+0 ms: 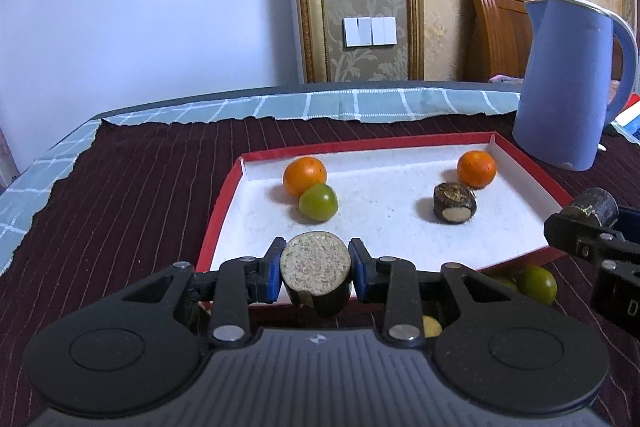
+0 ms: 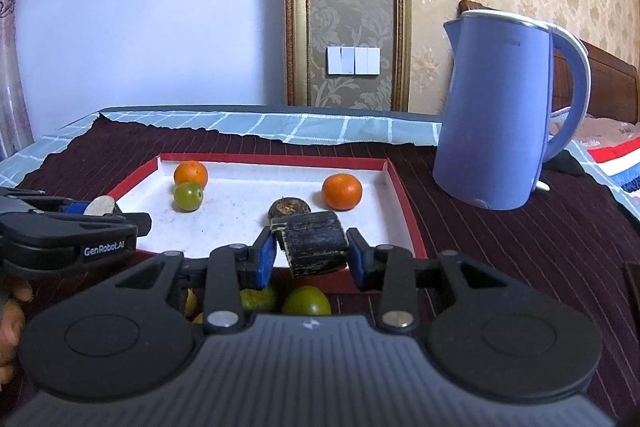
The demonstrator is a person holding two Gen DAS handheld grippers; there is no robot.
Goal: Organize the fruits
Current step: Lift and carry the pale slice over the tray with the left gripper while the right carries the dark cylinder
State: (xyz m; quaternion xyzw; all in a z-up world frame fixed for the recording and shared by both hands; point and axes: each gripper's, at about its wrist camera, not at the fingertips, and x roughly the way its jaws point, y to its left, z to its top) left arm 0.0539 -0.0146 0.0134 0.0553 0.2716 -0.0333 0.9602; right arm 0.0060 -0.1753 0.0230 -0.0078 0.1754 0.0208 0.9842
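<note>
A red-rimmed white tray [image 1: 224,203] [image 2: 404,211] holds two oranges [image 1: 305,175] [image 1: 476,169], a green fruit [image 1: 318,203] [image 2: 187,196] and a dark sugarcane piece [image 1: 455,203] [image 2: 289,207]. My left gripper [image 1: 315,275] is shut on a sugarcane piece [image 1: 316,269], cut end up, over the tray's near edge; it also shows in the right wrist view [image 2: 102,207]. My right gripper [image 2: 312,253] is shut on another dark sugarcane piece [image 2: 314,243] over the tray's near right edge; it also shows in the left wrist view [image 1: 596,211].
A blue kettle [image 1: 572,83] [image 2: 500,107] stands right of the tray. Green fruits [image 1: 536,283] [image 2: 306,301] and a yellowish one [image 1: 432,327] lie on the dark striped cloth [image 1: 120,207] just in front of the tray, under the grippers.
</note>
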